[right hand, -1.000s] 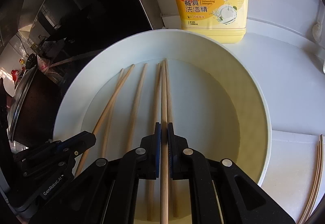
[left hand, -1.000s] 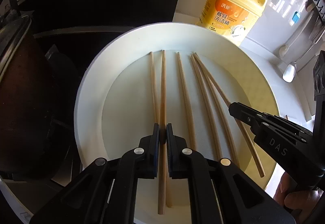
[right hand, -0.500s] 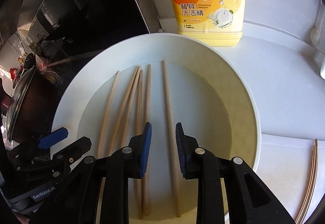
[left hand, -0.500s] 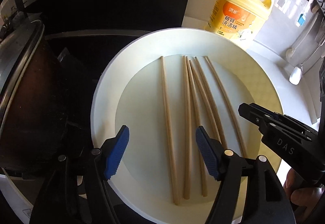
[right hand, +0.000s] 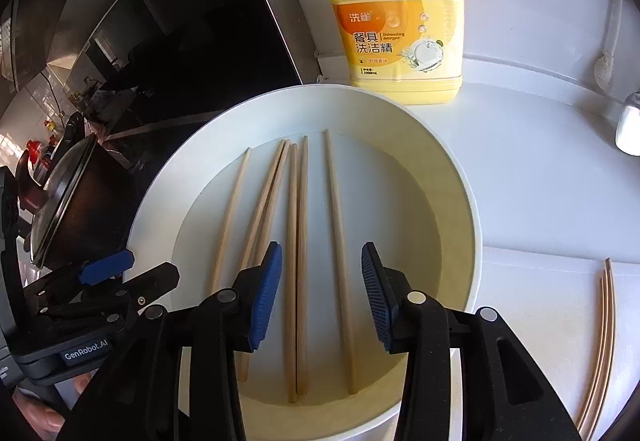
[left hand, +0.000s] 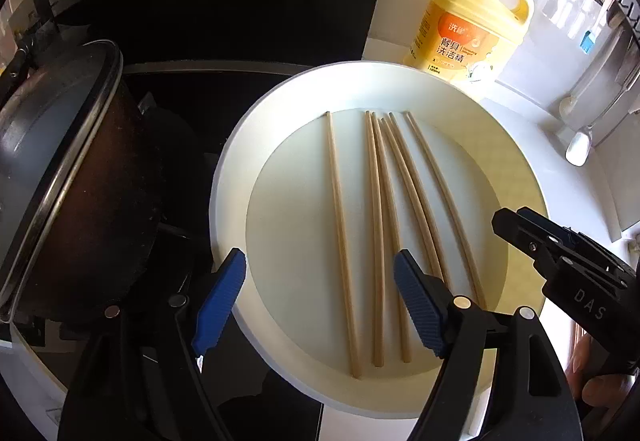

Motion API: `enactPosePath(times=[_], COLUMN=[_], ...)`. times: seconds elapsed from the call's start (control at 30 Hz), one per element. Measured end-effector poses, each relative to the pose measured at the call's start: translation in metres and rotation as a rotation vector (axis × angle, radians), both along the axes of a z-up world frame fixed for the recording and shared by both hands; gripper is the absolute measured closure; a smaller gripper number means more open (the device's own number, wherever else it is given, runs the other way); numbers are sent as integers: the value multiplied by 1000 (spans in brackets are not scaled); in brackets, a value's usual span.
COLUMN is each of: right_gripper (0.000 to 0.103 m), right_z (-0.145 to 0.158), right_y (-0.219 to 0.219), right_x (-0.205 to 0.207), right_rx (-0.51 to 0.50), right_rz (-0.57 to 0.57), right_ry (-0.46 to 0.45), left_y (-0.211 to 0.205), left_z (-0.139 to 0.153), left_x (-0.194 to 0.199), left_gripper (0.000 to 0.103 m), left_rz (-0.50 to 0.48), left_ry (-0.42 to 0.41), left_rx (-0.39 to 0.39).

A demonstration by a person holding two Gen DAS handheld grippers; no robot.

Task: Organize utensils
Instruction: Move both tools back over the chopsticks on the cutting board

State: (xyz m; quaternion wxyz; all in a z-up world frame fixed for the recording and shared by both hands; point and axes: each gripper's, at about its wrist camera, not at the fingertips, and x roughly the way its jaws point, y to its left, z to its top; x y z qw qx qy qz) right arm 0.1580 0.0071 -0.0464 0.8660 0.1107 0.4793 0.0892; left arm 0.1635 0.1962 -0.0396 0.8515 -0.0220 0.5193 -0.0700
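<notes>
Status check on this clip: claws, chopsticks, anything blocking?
Left claw open, right claw open, both empty. Six chopsticks flat in white bowl. More chopsticks on counter. Nothing in the way.

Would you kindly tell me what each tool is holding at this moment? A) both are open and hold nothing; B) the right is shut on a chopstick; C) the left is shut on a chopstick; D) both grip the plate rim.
A: the left tool and right tool both stand open above the chopsticks, which lie loose in the white plate.
</notes>
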Motion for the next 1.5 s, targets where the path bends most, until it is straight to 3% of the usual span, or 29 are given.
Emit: enactPosePath(times=[0.43, 0.8, 1.17, 1.5], right_gripper=[45, 39, 38, 38], right_z=[21, 19, 18, -6], right_y=[-14, -48, -150, -251], right_x=[-50, -99, -185, -243], right_rx=[-19, -25, -89, -113], right_rz=[-111, -203, -329, -293], right_ry=[-53, -30, -61, -85], left_y=[1, -42, -143, -208], left_z=[22, 31, 29, 17], left_x=[-25, -50, -96, -165], left_gripper=[18, 9, 8, 8], left_rz=[-66, -183, -270, -117], left_ry=[-64, -117, -130, -119], left_rx=[9, 20, -12, -2])
